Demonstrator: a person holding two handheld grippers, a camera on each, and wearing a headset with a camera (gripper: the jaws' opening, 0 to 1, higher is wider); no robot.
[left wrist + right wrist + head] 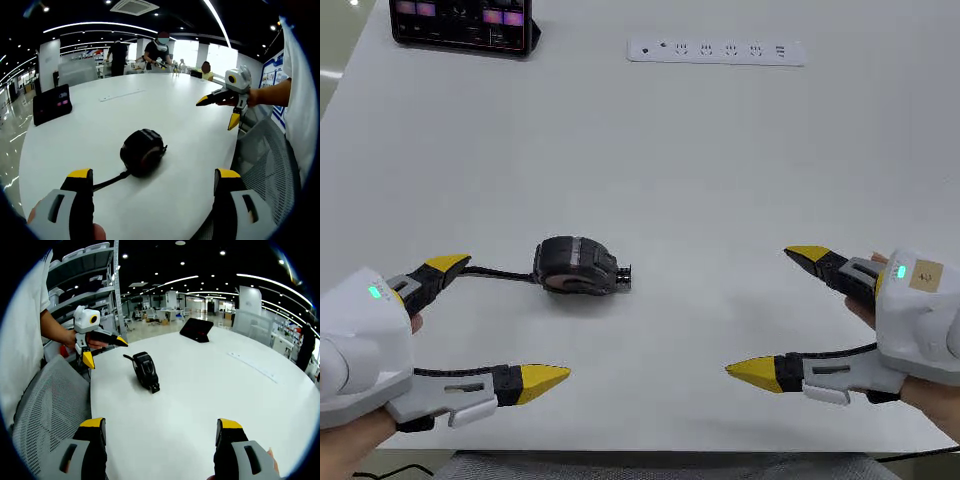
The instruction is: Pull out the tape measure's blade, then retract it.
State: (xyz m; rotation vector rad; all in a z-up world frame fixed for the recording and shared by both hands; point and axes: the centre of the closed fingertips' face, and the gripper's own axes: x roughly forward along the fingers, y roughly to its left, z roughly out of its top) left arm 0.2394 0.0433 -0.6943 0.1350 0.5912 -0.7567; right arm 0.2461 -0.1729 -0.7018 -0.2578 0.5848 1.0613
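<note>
Tape measure [578, 266] is lying on the white desk [720, 170], just ahead of the left hand-held gripper [512, 317] and between the lines of its two jaws. It is sitting well apart from the right hand-held gripper [758, 309], off to that one's inner side. Both hand-held grippers are hovering with jaws spread wide and holding nothing. Their bodies are being cut off by the lower corners of the head view, and the hands behind them are showing only in part.

The blade is sitting inside the case; only its small dark end hook [625, 277] is poking out on the side facing the right hand-held gripper, and it is too small to make out clearly. A black strap [500, 273] is trailing from the tape measure's other side toward the left hand-held gripper's far jaw. Its end is passing behind that yellow tip, so whether the two are touching cannot be told. Any markings on the case are too blurred to read.

Far beyond both hand-held grippers, a dark tablet [463, 22] is being cropped by the top edge, and a white power strip [716, 50] is lying flat near it.
</note>
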